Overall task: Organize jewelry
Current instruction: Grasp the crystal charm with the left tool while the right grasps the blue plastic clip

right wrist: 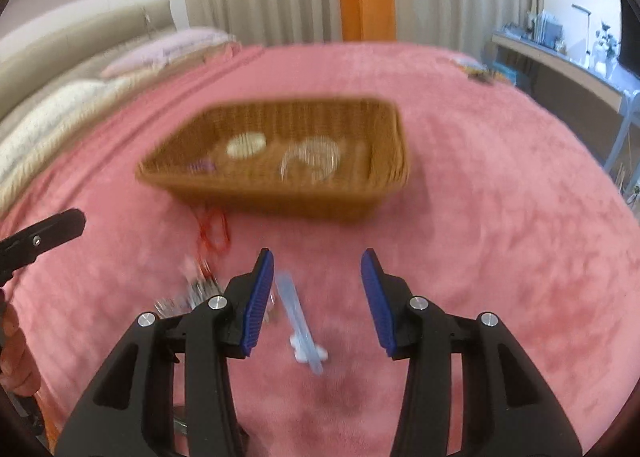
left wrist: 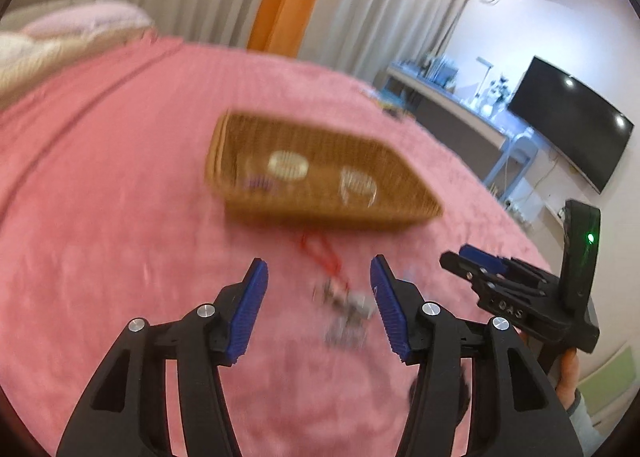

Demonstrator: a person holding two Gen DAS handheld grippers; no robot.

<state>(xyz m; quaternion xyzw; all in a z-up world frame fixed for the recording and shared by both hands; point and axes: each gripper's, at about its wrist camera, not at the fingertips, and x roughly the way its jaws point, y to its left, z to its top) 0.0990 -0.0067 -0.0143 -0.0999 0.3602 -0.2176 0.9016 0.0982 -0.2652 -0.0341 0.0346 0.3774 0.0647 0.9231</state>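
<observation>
A wicker basket [left wrist: 400,177] [right wrist: 384,137] sits on the pink blanket and holds a white round piece [left wrist: 288,165] [right wrist: 245,145], a clear bracelet [left wrist: 359,185] [right wrist: 310,158] and a small purple item [left wrist: 260,183] [right wrist: 202,166]. In front of it lie a red string loop [left wrist: 318,247] [right wrist: 215,233] and a blurred silver jewelry pile [left wrist: 344,313] [right wrist: 188,295]. My left gripper [left wrist: 319,277] is open above the pile. My right gripper [right wrist: 317,267] is open above a pale blue hair clip [right wrist: 300,321]. The right gripper also shows in the left wrist view [left wrist: 480,261].
The pink blanket [left wrist: 100,197] [right wrist: 500,217] covers the bed. Pillows [right wrist: 80,97] lie at the far left. Small items [left wrist: 388,105] [right wrist: 478,71] lie near the far bed edge. A shelf and TV [left wrist: 572,125] stand at the right.
</observation>
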